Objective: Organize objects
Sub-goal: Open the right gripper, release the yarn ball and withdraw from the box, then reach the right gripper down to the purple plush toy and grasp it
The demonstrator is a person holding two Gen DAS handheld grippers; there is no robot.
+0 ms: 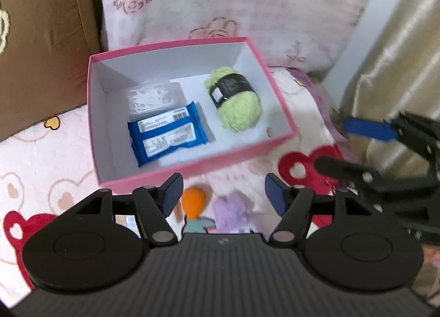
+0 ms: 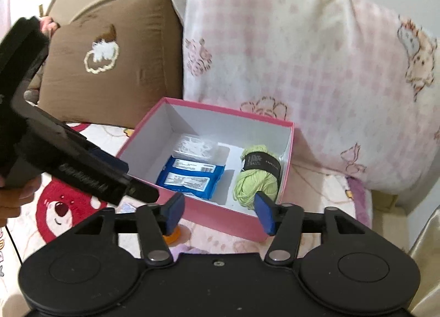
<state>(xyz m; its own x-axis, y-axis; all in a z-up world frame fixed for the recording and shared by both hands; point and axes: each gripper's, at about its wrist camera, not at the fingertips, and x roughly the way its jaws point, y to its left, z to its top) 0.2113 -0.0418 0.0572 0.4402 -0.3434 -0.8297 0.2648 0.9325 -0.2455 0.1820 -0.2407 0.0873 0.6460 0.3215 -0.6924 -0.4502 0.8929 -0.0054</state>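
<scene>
A pink open box (image 1: 233, 158) (image 2: 220, 214) with white inside stands on a bed. In it lie a blue packet (image 1: 167, 134) (image 2: 192, 179), a green yarn ball with a black band (image 1: 236, 99) (image 2: 257, 176) and a clear bag of white pieces (image 1: 150, 97) (image 2: 196, 148). An orange egg-shaped thing (image 1: 194, 203) (image 2: 172, 236) lies on the blanket in front of the box. My left gripper (image 1: 224, 197) is open and empty just above it. My right gripper (image 2: 220, 214) is open and empty at the box's near wall.
A pink cartoon blanket (image 1: 41, 157) covers the bed. A brown pillow (image 2: 110, 69) and a pink-white pillow (image 2: 302, 69) stand behind the box. A gold curtain (image 1: 398, 55) hangs at the right. The right gripper shows in the left wrist view (image 1: 371, 149); the left one crosses the right wrist view (image 2: 68, 163).
</scene>
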